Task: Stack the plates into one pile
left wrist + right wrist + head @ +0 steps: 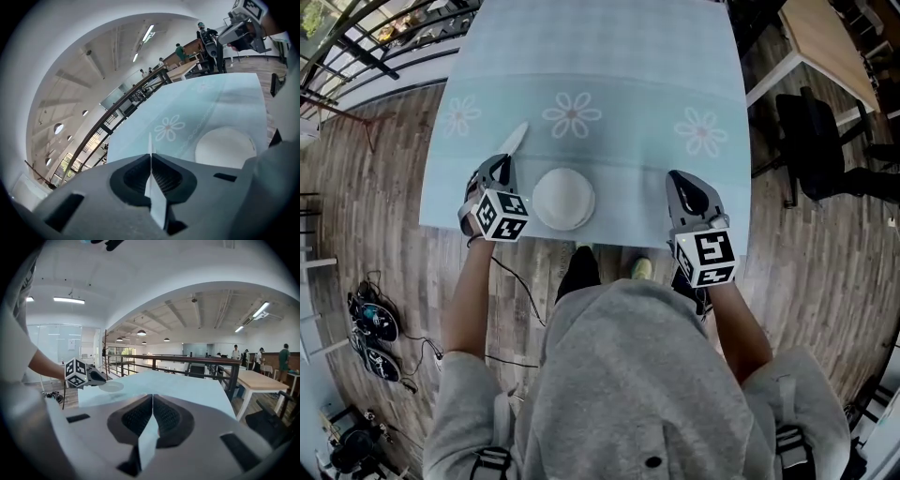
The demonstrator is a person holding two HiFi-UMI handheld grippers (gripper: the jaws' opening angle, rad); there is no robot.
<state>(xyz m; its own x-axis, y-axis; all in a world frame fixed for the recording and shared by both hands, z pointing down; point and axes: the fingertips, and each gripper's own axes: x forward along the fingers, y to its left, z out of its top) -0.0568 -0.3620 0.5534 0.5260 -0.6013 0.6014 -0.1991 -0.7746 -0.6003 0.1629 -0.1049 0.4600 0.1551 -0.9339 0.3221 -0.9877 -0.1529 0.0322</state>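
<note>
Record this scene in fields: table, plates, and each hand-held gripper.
table: covered with a light blue cloth with flower prints
flat plate: white, lying near the table's front edge; whether more lie under it cannot be told
left hand-held gripper: shut on the rim of the held plate, which is thin, tilted on edge and left of the flat plate
right hand-held gripper: shut, holding nothing, right of the flat plate

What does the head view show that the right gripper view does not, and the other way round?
Only the head view: the tablecloth's flower prints and the person's shoe on the floor. Only the right gripper view: ceiling lamps and other people standing far off. Both: the left gripper shut on a plate, the blue-clothed table and a wooden table.
</note>
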